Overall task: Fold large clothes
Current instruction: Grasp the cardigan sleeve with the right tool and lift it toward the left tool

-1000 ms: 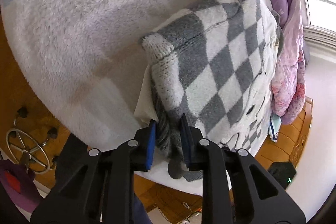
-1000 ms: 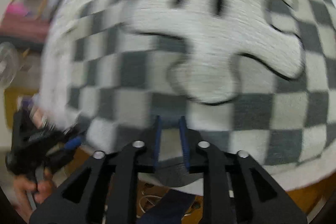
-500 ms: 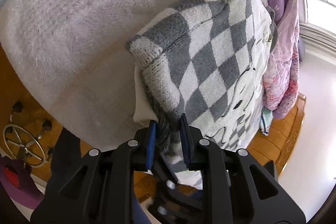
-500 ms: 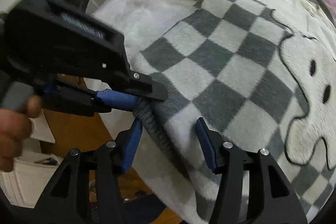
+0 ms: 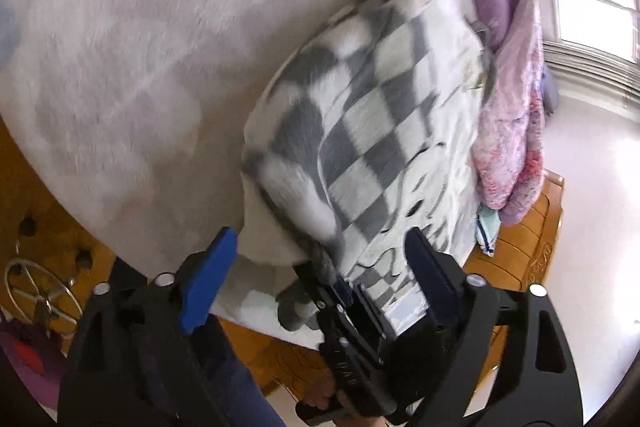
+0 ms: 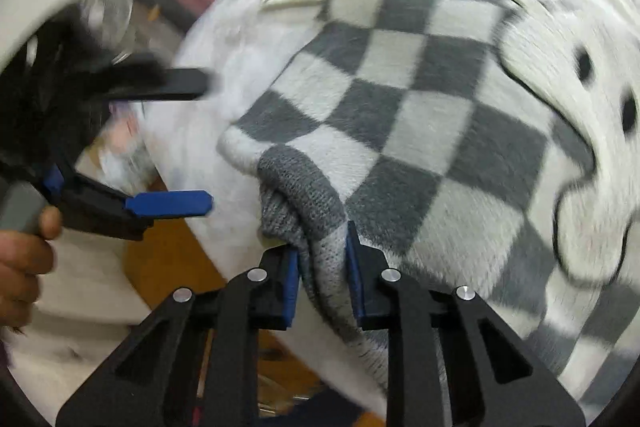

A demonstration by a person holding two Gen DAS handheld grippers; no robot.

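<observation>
Your right gripper [image 6: 322, 269] is closing on the ribbed grey hem [image 6: 304, 195] of the checked sweater [image 6: 420, 99], with that knit bunched between its jaws. Your left gripper [image 5: 320, 267] is opening — its jaws stand wide, nothing between the pads, just beside the same corner.

The sweater lies spread on the white fleece blanket [image 5: 140, 47] covering the bed, its near corner hanging at the bed's edge, with a pile of purple bedding [image 5: 508, 107] beside its far side. A cream layer [image 5: 260, 247] shows under the corner; the blur makes it hard to say whether that is a lining or a separate garment.

Expect the sweater to handle as a thick, plush knit: soft, floppy, fairly heavy for clothing, and clingy against the fleece beneath, so it will probably drag rather than slide. It will not break, but it will stretch and sag from a single pinch.

The ribbed hem is the firmest place to hold — take it deep in the jaws, not at the fuzzy tip. You will likely want your left gripper on a second point along the hem or a side seam, well apart from the right, so the fold lifts evenly.
</observation>
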